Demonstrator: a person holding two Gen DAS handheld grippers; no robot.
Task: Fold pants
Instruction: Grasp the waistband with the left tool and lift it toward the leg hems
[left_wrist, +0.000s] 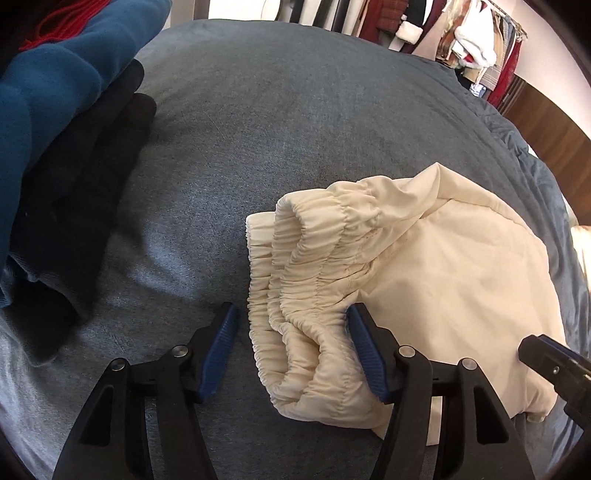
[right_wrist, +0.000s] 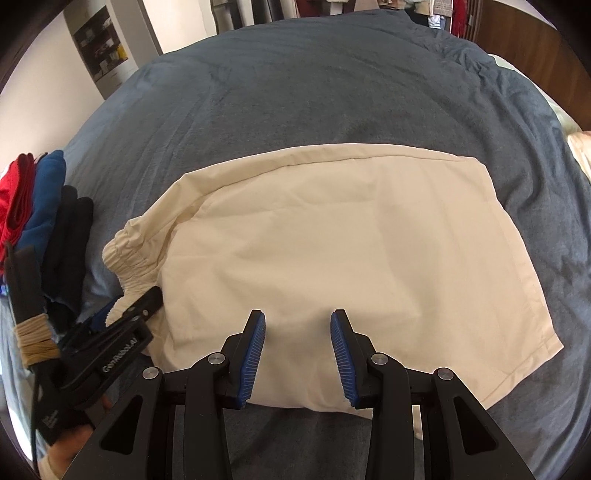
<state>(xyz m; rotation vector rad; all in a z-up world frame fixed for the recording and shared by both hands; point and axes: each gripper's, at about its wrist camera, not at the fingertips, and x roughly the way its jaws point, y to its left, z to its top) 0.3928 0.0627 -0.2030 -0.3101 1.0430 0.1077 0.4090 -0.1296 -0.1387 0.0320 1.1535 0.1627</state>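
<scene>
Cream pants (right_wrist: 351, 251) lie folded into a flat rectangle on the grey-blue bed cover (right_wrist: 314, 85). Their gathered elastic waistband (left_wrist: 314, 266) bunches up at the left end. My left gripper (left_wrist: 291, 325) is open, its blue pads on either side of the waistband's near corner, low over the cloth. It also shows at the left of the right wrist view (right_wrist: 147, 299). My right gripper (right_wrist: 298, 325) is open and empty, just above the near edge of the folded pants. Its tip shows at the right edge of the left wrist view (left_wrist: 546, 354).
A stack of folded clothes, blue (left_wrist: 55, 85), black (left_wrist: 85, 184) and red (right_wrist: 14, 195), lies on the bed to the left of the pants. A rack of hanging clothes (left_wrist: 461, 40) stands beyond the bed. Bare bed cover (left_wrist: 277, 92) stretches behind the pants.
</scene>
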